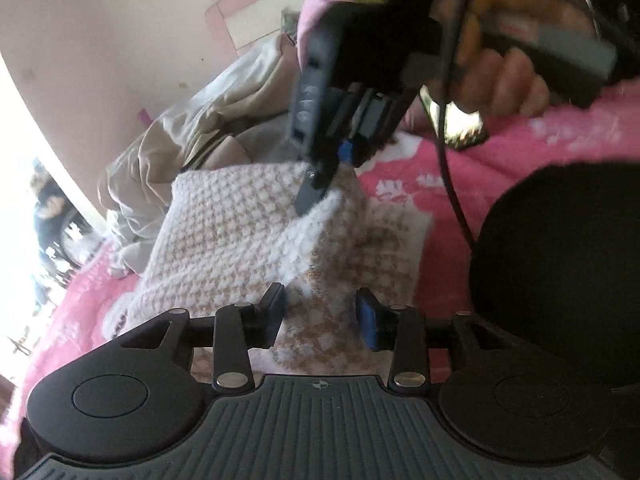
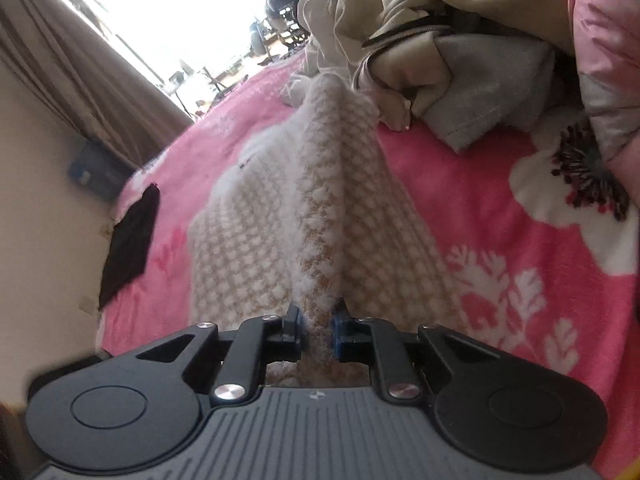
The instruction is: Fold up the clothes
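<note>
A cream and tan knitted garment [image 1: 240, 232] lies on the pink flowered blanket [image 1: 500, 176]. In the left wrist view my left gripper [image 1: 322, 314] sits at the garment's near edge; the thick knit fills the gap and the pads press on it. My right gripper [image 1: 320, 184], held by a person's hand [image 1: 504, 76], pinches the far corner and lifts it into a tent. In the right wrist view the right gripper [image 2: 318, 328] is shut on a raised ridge of the knitted garment [image 2: 320, 208], which runs away toward the clothes pile.
A heap of beige clothes [image 2: 400, 4] and a grey garment [image 2: 492, 92] lie just beyond the knit. A dark cloth [image 2: 132, 240] hangs at the bed's left edge by the wall. A large black rounded shape [image 1: 560, 264] fills the right of the left wrist view.
</note>
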A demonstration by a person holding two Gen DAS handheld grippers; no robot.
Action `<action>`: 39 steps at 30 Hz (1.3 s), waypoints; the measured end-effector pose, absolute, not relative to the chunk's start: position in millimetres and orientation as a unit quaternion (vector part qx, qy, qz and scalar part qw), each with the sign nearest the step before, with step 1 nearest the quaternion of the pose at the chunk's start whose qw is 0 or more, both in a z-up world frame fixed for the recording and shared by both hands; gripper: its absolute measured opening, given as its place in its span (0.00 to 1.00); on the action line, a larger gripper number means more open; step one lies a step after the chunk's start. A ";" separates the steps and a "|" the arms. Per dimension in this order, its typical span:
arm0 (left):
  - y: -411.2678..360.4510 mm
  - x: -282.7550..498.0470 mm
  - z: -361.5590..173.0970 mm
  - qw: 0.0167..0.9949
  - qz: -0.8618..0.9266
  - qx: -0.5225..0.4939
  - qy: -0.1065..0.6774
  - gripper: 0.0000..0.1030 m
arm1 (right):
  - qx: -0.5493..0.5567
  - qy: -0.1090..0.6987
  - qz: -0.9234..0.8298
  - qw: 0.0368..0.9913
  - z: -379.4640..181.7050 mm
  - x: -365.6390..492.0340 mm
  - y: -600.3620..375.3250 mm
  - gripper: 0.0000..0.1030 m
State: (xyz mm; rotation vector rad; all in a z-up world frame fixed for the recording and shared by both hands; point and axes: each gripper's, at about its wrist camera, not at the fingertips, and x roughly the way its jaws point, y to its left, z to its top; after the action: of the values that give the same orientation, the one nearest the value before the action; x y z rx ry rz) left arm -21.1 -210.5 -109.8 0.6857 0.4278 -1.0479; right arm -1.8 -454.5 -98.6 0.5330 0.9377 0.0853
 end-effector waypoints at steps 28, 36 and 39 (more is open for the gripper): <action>-220.4 15.9 -132.4 0.826 -0.459 0.237 0.224 0.32 | 0.030 0.420 -0.081 0.903 -131.3 53.0 -387.7 0.05; -216.0 13.9 -133.2 0.832 -0.454 0.229 0.222 0.32 | 0.072 0.350 -0.062 0.932 -64.6 23.4 -378.2 0.08; -216.3 13.9 -133.7 0.834 -0.452 0.226 0.222 0.32 | 0.048 0.408 -0.048 0.910 -100.8 25.2 -371.7 0.06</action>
State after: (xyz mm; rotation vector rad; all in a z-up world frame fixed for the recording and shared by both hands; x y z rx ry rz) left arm 13.9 -216.3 -133.7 0.4789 0.4699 -0.9585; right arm 25.2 -371.7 -100.8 0.0987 0.8423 -0.0996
